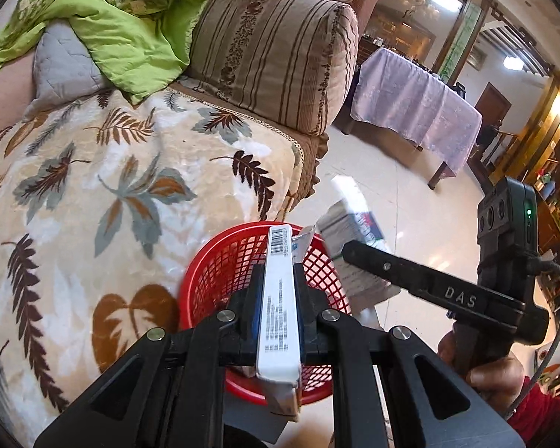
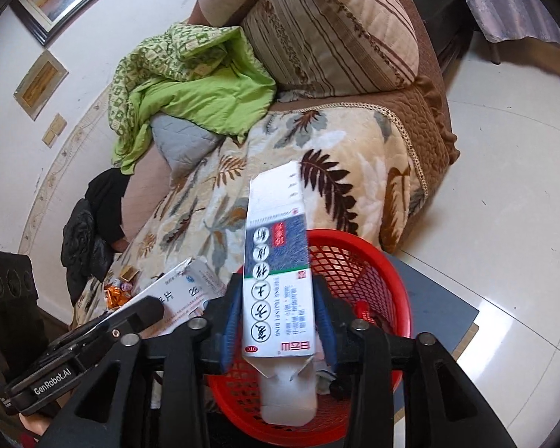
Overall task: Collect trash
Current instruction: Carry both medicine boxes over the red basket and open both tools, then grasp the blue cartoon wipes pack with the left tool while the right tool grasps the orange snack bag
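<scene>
My left gripper (image 1: 278, 276) is shut on a flat white box (image 1: 280, 317) with a barcode, held edge-on above the red mesh basket (image 1: 212, 261). The same white box (image 2: 182, 291) shows at lower left in the right wrist view. Over the basket (image 2: 384, 261), my right gripper (image 2: 278, 298) has a blue-and-white medicine box (image 2: 276, 261) upright between its blue pads. A thin gap shows on each side of the box, so the pads do not press it. In the left wrist view this box (image 1: 350, 224) is blurred beside one of the right gripper's fingers (image 1: 410, 280). A white bottle (image 2: 287, 399) lies in the basket.
The basket stands on a grey stool (image 2: 440, 306) against a sofa with a leaf-print blanket (image 1: 111, 186). Candy wrappers (image 2: 117, 291) lie on the blanket. A green quilt (image 2: 190, 97) and a striped cushion (image 1: 276, 59) sit further back. A lilac-draped table (image 1: 418, 112) stands across the tiled floor.
</scene>
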The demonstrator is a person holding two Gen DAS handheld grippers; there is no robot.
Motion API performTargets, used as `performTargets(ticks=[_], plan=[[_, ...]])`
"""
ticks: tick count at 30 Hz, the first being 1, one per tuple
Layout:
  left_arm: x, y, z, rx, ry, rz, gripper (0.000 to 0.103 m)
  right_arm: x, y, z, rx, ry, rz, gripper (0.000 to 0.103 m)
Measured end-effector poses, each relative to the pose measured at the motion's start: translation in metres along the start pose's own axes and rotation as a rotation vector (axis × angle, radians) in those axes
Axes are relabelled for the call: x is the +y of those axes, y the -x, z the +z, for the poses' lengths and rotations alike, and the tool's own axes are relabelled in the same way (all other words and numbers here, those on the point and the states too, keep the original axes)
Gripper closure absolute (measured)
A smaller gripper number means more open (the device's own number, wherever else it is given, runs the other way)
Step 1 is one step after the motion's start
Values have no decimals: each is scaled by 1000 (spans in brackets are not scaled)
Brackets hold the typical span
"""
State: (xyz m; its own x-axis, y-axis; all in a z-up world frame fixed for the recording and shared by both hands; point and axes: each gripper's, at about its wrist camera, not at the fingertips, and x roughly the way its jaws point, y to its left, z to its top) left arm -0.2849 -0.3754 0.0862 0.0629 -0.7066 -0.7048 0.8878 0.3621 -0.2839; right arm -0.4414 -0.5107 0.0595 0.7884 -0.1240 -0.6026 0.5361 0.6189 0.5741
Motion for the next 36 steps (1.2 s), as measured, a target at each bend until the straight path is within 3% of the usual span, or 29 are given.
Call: performTargets(ticks=[3, 9, 16, 25, 29, 36], plan=[[0, 0, 1, -10, -5, 4, 66, -1, 4, 1, -14, 7, -12, 48], [8, 12, 0, -32, 4, 21, 60, 6, 8, 3, -23, 18, -4, 48], [46, 45, -12, -76, 67, 93, 56, 38, -1, -1, 8, 69, 51, 48], [122, 106, -35, -159, 179, 202, 56, 123, -37, -16, 87, 198, 134, 47], [167, 139, -50, -216, 233, 285, 55, 163, -60, -26, 134, 268, 153, 44], [274, 209, -89, -347, 410, 529, 54, 254, -124, -54, 244, 367, 198, 30]])
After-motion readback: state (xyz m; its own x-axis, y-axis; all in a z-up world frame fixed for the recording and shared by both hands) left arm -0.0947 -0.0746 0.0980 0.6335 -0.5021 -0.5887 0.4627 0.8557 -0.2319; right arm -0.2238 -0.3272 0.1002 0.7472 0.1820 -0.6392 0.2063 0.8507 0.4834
